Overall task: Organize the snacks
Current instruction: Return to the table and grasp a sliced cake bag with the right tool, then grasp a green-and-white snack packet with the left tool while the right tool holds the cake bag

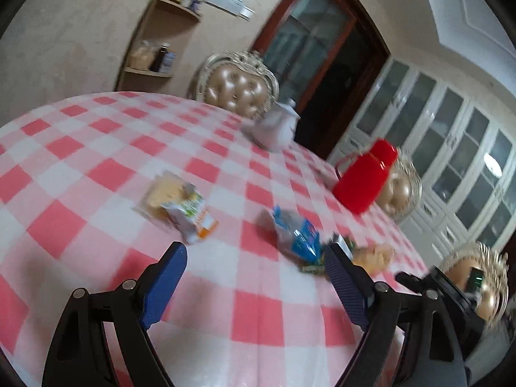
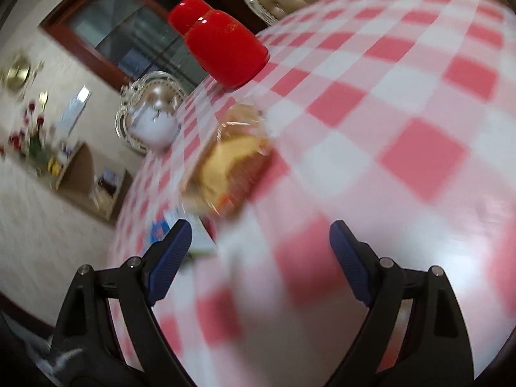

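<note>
Your left gripper (image 1: 258, 277) hangs over the checked surface (image 1: 80, 167) with its fingers (image 1: 167, 277) spread wide and nothing between them. Your right gripper (image 2: 261, 258) is the same: fingers (image 2: 171, 254) apart, only cloth between them.

The left view gives you the spread of snacks. There's a clear pack of pale biscuits (image 1: 161, 193), a white and orange packet (image 1: 193, 219) lying partly across it, and a blue packet (image 1: 296, 232) off to the right, just beyond the right fingertip. Behind that fingertip sits a wrapped piece of cake (image 1: 374, 256), half hidden. So four snacks there, all blurred.

The right view shows that cake (image 2: 232, 167) close up, just ahead of the fingers in its clear wrapper, golden and soft-edged. Only a corner of the blue packet (image 2: 161, 225) peeks past your left fingertip; the other two packets are out of frame.

Both views catch one red flask (image 1: 364, 177) (image 2: 222, 48) and one white teapot (image 1: 277, 125) (image 2: 154, 122), both standing at the far side of the surface, well apart from the snacks.

Padded chairs (image 1: 238, 87) ring the surface: three in the left view. A wall shelf (image 1: 174, 9) with jars shows only on the left side.
</note>
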`<state>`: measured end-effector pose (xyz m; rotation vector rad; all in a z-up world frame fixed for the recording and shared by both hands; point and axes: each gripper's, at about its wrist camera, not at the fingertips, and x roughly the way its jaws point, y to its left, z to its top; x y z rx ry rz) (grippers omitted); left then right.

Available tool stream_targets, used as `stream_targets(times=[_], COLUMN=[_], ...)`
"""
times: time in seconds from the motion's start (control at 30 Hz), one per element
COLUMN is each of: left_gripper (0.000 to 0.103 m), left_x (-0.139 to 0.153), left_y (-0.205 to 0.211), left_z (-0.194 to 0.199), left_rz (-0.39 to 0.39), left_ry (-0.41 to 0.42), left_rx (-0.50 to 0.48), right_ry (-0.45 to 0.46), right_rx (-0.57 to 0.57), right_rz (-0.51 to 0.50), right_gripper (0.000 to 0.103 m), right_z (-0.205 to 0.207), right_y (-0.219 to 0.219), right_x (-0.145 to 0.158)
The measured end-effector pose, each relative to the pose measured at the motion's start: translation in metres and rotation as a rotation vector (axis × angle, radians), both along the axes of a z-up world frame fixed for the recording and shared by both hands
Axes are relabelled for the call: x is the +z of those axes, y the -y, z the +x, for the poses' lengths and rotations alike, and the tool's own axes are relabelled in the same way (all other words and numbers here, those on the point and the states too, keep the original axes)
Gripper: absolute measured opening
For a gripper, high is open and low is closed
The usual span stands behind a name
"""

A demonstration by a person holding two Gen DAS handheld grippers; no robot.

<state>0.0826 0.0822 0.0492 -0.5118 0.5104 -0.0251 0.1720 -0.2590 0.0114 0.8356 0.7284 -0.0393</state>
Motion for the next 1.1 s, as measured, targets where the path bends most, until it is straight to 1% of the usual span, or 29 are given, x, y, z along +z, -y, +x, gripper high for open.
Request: stream_targets(times=[0.07,0.13,0.17,0.27,0.3,0.33,0.37,0.4,0.47,0.57,0.6,0.63,0.7,0.77,0.8,0.9,0.97,1.0,1.03,1.07,1.1], left_gripper=[0.088,0.088,0.088,0.088,0.088,0.088,0.088,0.088,0.088,0.088,0.088,0.088,0.088,0.088,0.088,0.088,0.088,0.088,0.088,0.088,0.088], left_x=[-0.004,-0.01,-0.012,-0.02,-0.022,-0.024,-0.026,-0.027,-0.028,-0.029,-0.03,-0.031,-0.031,-0.03,-0.028,-0.022,-0.017,-0.016,-0.017,-0.018,-0.017], left_y=[-0.017,-0.034,-0.04,-0.059,-0.062,-0.064,-0.067,-0.069,-0.072,-0.076,-0.076,-0.075,-0.072,-0.06,-0.052,-0.022,0.008,0.022,0.038,0.056,0.07], left_z=[0.0,0.001,0.001,0.003,0.003,0.004,0.005,0.006,0.006,0.005,0.005,0.005,0.006,0.009,0.01,0.014,0.015,0.015,0.013,0.01,0.01], left_rz=[-0.061,-0.118,-0.132,-0.181,-0.188,-0.197,-0.205,-0.204,-0.19,-0.189,-0.185,-0.181,-0.174,-0.148,-0.128,-0.05,0.015,0.046,0.084,0.137,0.182], left_ry=[-0.018,-0.04,-0.049,-0.08,-0.089,-0.101,-0.111,-0.116,-0.128,-0.135,-0.141,-0.147,-0.155,-0.169,-0.164,-0.155,-0.149,-0.151,-0.154,-0.157,-0.154], left_rx=[0.05,0.107,0.129,0.185,0.193,0.199,0.203,0.205,0.217,0.23,0.228,0.222,0.2,0.135,0.085,-0.05,-0.161,-0.2,-0.241,-0.281,-0.313], right_ry=[0.0,-0.023,-0.039,-0.071,-0.08,-0.087,-0.084,-0.062,-0.048,0.006,0.018,0.031,0.054,0.079,0.092,0.122,0.109,0.098,0.084,0.075,0.049], right_rx=[-0.021,-0.042,-0.05,-0.089,-0.089,-0.082,-0.069,-0.044,-0.006,0.073,0.1,0.128,0.185,0.222,0.24,0.261,0.215,0.196,0.158,0.127,0.086], right_rz=[0.009,-0.008,-0.014,-0.119,-0.149,-0.19,-0.2,-0.187,-0.199,-0.219,-0.216,-0.192,-0.136,-0.165,-0.183,-0.221,-0.276,-0.275,-0.249,-0.229,-0.231], right_gripper=[0.089,0.089,0.089,0.09,0.085,0.066,0.062,0.051,0.049,0.048,0.048,0.048,0.048,0.048,0.048,0.048,0.048,0.048,0.048,0.048,0.048], right_z=[0.024,0.045,0.053,0.068,0.07,0.069,0.067,0.059,0.045,0.007,-0.009,-0.027,-0.06,-0.088,-0.102,-0.132,-0.14,-0.139,-0.138,-0.136,-0.135], right_y=[-0.01,-0.02,-0.023,-0.034,-0.036,-0.039,-0.04,-0.04,-0.041,-0.042,-0.041,-0.038,-0.033,-0.032,-0.033,-0.028,-0.019,-0.015,-0.003,0.005,0.015], right_x=[0.0,-0.001,-0.003,-0.001,-0.001,-0.001,-0.001,-0.001,0.002,0.01,0.012,0.014,0.017,0.025,0.028,0.031,0.028,0.025,0.022,0.019,0.015])
